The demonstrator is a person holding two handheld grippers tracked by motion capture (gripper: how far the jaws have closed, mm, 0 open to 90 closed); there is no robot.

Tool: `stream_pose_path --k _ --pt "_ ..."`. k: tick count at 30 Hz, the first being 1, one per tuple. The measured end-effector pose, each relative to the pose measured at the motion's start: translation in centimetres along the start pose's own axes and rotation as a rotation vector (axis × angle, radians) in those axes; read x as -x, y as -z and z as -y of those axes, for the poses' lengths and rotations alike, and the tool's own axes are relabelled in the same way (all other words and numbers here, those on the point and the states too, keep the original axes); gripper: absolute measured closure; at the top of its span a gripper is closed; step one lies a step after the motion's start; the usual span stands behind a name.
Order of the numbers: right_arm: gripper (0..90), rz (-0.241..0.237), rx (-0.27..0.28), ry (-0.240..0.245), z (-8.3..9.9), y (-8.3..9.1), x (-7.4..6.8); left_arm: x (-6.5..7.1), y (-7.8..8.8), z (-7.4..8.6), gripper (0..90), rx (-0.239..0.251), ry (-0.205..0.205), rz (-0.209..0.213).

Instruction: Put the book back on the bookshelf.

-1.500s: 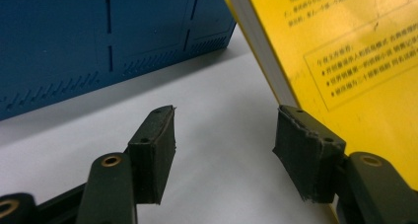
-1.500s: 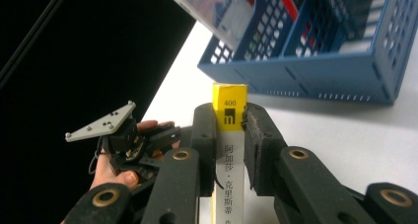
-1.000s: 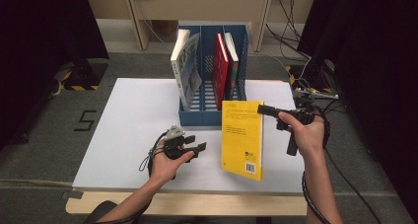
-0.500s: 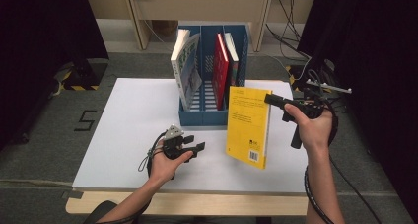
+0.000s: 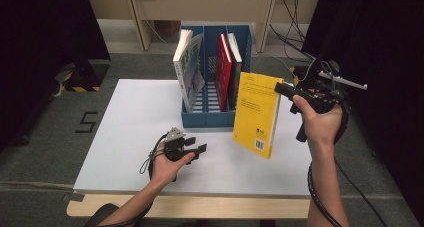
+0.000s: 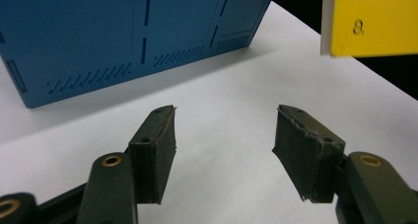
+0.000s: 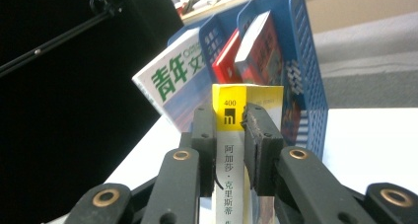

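A yellow book (image 5: 256, 114) hangs upright above the white table (image 5: 130, 117), just right of the blue file rack (image 5: 210, 118). My right gripper (image 5: 280, 88) is shut on its top edge near the spine. In the right gripper view the pads pinch the yellow spine (image 7: 229, 103) from both sides, with the rack (image 7: 305, 46) behind it. My left gripper (image 5: 197, 146) rests low on the table in front of the rack, open with nothing between its fingers (image 6: 153, 150). From there the book's lower corner (image 6: 374, 21) shows at the upper right.
The rack holds a leaning white-and-green magazine (image 5: 187, 69) in its left slot and a red book (image 5: 223, 69) with another beside it on the right. Dark curtains flank the table. Cables lie on the floor behind the right hand.
The right hand has lifted the yellow book off the table and swung it upright, closer to the rack's right side. The left gripper has stayed where it was.
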State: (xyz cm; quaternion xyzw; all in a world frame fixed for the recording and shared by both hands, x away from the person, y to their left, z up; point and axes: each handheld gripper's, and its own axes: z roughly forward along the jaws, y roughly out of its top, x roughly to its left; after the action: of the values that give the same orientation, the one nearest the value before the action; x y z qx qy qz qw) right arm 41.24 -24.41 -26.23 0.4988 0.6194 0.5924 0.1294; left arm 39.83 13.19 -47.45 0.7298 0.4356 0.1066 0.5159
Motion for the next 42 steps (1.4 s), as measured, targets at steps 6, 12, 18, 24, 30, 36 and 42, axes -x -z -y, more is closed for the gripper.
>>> stream_pose_path --k 6,12,18,24,30,36,42 --pt "77.5 0.033 0.046 0.023 -0.8 -0.3 -0.4 -0.1 0.0 0.1 40.1 0.003 -0.009 -0.015" --pt "77.5 0.069 0.082 0.039 -1.5 -0.9 -0.6 -0.2 0.1 0.2 40.1 0.003 -0.004 -0.015" --pt "77.4 0.108 0.116 0.056 -2.3 -1.8 -0.7 -0.3 0.2 0.2 40.1 0.002 -0.002 -0.017" --pt "77.4 0.134 0.152 0.075 -3.4 -2.8 -0.8 -0.3 0.1 0.2 40.1 0.003 -0.003 -0.016" --pt "77.4 0.171 0.184 0.099 -4.4 -3.7 -0.9 -0.4 0.2 0.1 40.1 0.007 -0.001 -0.019" --pt "77.4 0.192 0.207 0.116 -5.0 -5.2 -0.9 -0.3 0.2 0.2 40.1 0.005 0.001 -0.018" --pt "77.4 0.225 0.221 0.145 -5.3 -6.5 -0.9 -0.4 0.2 0.2 40.2 0.010 0.001 -0.018"
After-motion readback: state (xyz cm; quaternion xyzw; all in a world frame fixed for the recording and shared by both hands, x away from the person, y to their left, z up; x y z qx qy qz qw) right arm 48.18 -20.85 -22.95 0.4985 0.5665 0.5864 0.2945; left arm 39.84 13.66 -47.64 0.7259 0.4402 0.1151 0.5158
